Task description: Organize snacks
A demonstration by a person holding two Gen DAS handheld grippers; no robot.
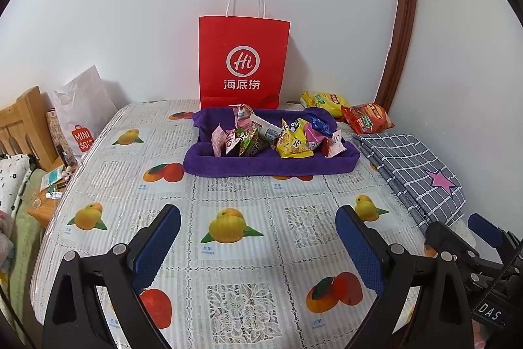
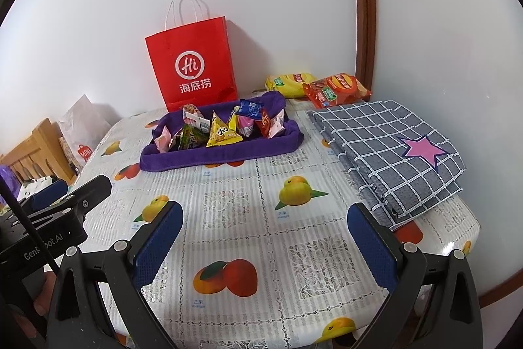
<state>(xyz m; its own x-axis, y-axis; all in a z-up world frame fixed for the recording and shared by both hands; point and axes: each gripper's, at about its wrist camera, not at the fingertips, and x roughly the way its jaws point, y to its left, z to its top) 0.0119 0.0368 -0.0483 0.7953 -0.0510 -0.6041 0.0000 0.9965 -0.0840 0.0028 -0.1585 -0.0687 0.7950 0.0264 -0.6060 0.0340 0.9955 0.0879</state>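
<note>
A shallow purple cloth tray [image 1: 268, 167] sits in the centre of the left wrist view, on a table covered with a fruit-printed plastic cloth [image 1: 235, 185], and holds a loose heap of small foil and plastic snack packets [image 1: 278, 133]. Two larger crisp bags, one yellow [image 1: 322, 102] and one orange-red [image 1: 367, 116], lie behind it at centre right, near a red paper carrier bag [image 1: 243, 61] standing against the wall. The packets look light, crinkly and slippery, and likely crush easily, so a gentle pinch on a sealed edge or corner seems safest. The left hand-held gripper [image 1: 258, 246] and the right hand-held gripper [image 2: 264, 242] both stand wide apart, holding nothing, well short of the tray.
</note>
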